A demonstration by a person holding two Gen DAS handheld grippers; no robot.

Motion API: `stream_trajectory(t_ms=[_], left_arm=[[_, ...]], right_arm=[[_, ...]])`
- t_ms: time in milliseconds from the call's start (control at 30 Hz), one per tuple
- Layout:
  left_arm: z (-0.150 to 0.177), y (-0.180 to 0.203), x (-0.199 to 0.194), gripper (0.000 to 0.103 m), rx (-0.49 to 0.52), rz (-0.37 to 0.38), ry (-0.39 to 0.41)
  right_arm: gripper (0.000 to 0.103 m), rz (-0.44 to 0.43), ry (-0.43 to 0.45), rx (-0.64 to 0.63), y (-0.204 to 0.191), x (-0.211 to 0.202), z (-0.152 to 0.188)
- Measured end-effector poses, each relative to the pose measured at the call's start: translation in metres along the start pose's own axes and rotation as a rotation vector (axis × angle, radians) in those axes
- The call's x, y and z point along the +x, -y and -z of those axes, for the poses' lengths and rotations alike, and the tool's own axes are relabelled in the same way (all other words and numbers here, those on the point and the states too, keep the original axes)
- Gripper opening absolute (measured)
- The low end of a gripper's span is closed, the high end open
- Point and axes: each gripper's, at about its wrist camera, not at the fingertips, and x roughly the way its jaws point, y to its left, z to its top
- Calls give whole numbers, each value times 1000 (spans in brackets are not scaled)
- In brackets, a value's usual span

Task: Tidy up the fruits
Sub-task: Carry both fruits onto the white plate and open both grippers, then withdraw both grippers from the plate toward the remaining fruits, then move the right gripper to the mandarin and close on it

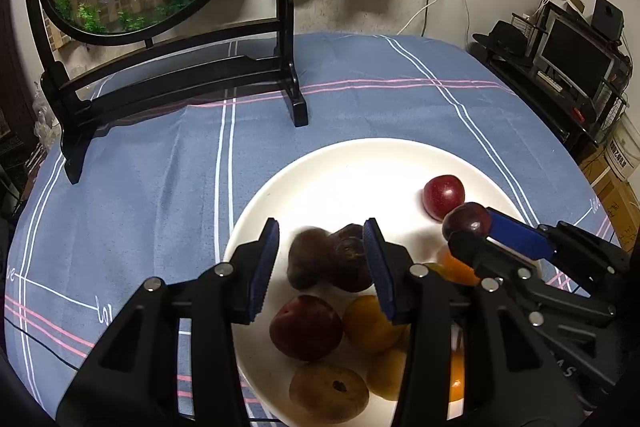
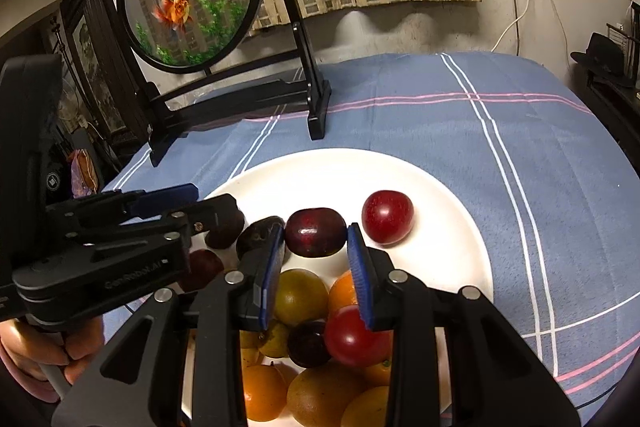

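Observation:
A white plate [image 1: 340,167] [image 2: 440,195] on the blue cloth holds several plums and oranges. My left gripper [image 1: 322,259] is open above two dark plums [image 1: 308,263]; one looks blurred between the pads. My right gripper [image 2: 314,251] is shut on a dark red plum [image 2: 315,231], which also shows in the left wrist view [image 1: 466,221]. A brighter red plum [image 2: 387,217] [image 1: 443,195] lies just beyond it. Oranges [image 2: 260,393] and a yellow-green fruit [image 2: 300,297] are piled at the plate's near side.
A round goldfish screen on a black stand [image 1: 168,83] [image 2: 316,115] stands at the back left of the table. Blue checked cloth [image 1: 400,99] lies beyond and right of the plate. Shelves with a monitor [image 1: 572,59] stand at the far right.

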Motion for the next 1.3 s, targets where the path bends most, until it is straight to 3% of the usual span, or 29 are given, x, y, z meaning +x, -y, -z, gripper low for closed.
stream_trajectory(t_ms=[67,133,267,433,500,633,700,733,933,1300], left_arm=[[1,-1,-6,68,-12,-4,0],[4,-3,-23,74,-16,-17,42],[18,-12,-68,97,-12,-48,114],[61,-33,-122,100,-50,-23,161],[88,-44,-137,100,-64,-38,195],[132,-63,-136,100,-117,-82,231],[144,-74,-123,100,-158,-103,181],[145,-79,-115,100,-189,-133,130],[146,-85,-111,100,-216,-228,131],[146,-90,-115,100,-249,-228,131]], right_arm=[[37,-1,-11,9,0,-1,1],[39,-13,-9,24,-1,-7,-1],[41,-40,29,0,-16,-34,5],[56,-94,33,-55,-43,-65,30],[57,-129,17,-96,-54,-76,47],[58,-165,-18,-186,-80,-86,79],[59,-165,-43,-232,-91,-84,94],[59,-161,-66,-259,-97,-80,102],[59,-122,-147,-393,-124,-62,126],[58,-88,-186,-400,-125,-48,134]])
